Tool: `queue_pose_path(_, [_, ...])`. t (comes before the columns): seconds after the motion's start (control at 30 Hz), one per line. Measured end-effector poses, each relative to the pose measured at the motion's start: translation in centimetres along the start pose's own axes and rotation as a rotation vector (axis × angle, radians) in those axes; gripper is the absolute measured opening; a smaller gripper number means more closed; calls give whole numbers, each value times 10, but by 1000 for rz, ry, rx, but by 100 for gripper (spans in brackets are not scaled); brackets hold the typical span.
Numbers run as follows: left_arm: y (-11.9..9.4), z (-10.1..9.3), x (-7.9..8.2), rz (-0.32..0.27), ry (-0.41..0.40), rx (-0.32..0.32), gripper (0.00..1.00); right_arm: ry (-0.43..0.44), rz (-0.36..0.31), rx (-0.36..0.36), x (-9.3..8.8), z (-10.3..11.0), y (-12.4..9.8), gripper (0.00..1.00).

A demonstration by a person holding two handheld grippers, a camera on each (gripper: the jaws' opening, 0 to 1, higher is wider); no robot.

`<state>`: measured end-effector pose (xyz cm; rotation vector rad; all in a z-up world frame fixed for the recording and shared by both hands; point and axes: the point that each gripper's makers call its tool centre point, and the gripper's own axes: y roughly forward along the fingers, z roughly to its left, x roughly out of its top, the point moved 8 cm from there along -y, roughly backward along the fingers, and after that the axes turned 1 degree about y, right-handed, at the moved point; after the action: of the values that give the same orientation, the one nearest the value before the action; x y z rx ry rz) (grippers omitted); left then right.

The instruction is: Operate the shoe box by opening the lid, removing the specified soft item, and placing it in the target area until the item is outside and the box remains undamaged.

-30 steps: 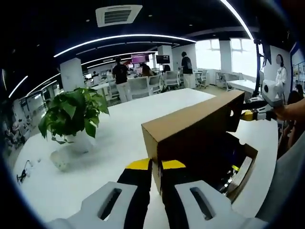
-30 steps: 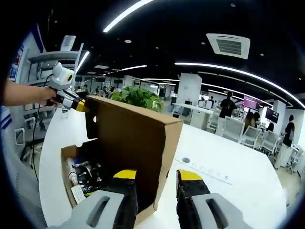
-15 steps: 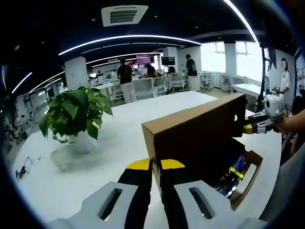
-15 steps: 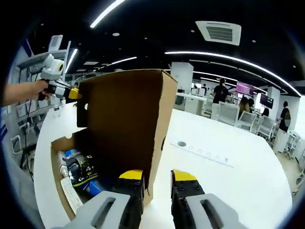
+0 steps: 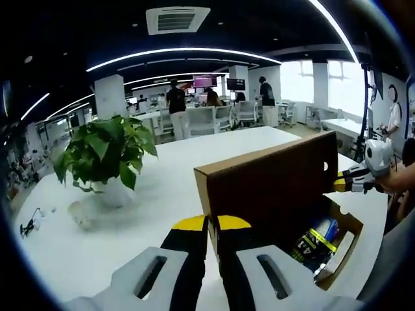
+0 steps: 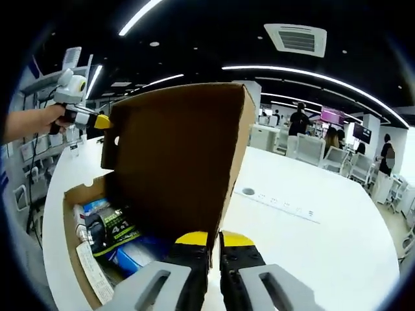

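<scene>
The brown cardboard shoe box lid stands raised above the box base. My left gripper is shut on one end of the lid's edge. My right gripper is shut on the lid at the other end, and it appears far right as the right gripper in a hand. The left gripper touches the lid's far corner. Inside the box base lie a dark soft item with a yellow-lettered label, a blue item and a white paper slip.
The box sits on a large white table. A potted green plant in a white pot stands at the left, with a small object beside it. A round cable port is set in the tabletop. People and chairs are far behind.
The right gripper's jaws have closed from a wide gap onto the lid's edge. The lid has swung further up, showing more of the box's inside. The left gripper kept its hold.
</scene>
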<state>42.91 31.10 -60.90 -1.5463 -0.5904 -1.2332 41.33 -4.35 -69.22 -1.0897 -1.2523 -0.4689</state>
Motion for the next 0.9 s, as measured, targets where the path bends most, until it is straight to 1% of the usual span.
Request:
queue_pose_path(0.17, [5,0,1,1,18,13,3,-10,4,-6,1,-2,1,0])
queue_pose_path(0.27, [8,-1,-2,4,37,31,3,-13,6,-7,1,-2,2,0])
queue_pose_path(0.33, [11,-1,-7,25,45,42,5,-13,7,-8,2,-3,2,0])
queue_pose_path(0.4, [12,1,-14,41,42,57,9,-15,10,-8,2,-3,2,0])
queue_pose_path(0.43, [12,2,-20,56,17,66,11,-19,11,-8,2,-3,2,0])
queue_pose_path(0.53, [12,3,-31,71,-18,71,15,-19,12,-7,2,-4,3,0])
queue_pose_path(0.73, [12,-2,-48,104,-36,59,11,-19,16,-8,4,-6,6,0])
queue_pose_path(0.8, [12,-5,-53,111,-58,51,8,-20,19,-7,5,-6,7,0])
queue_pose_path(0.9, [14,-8,-59,126,-62,46,5,-22,23,-6,5,-7,9,0])
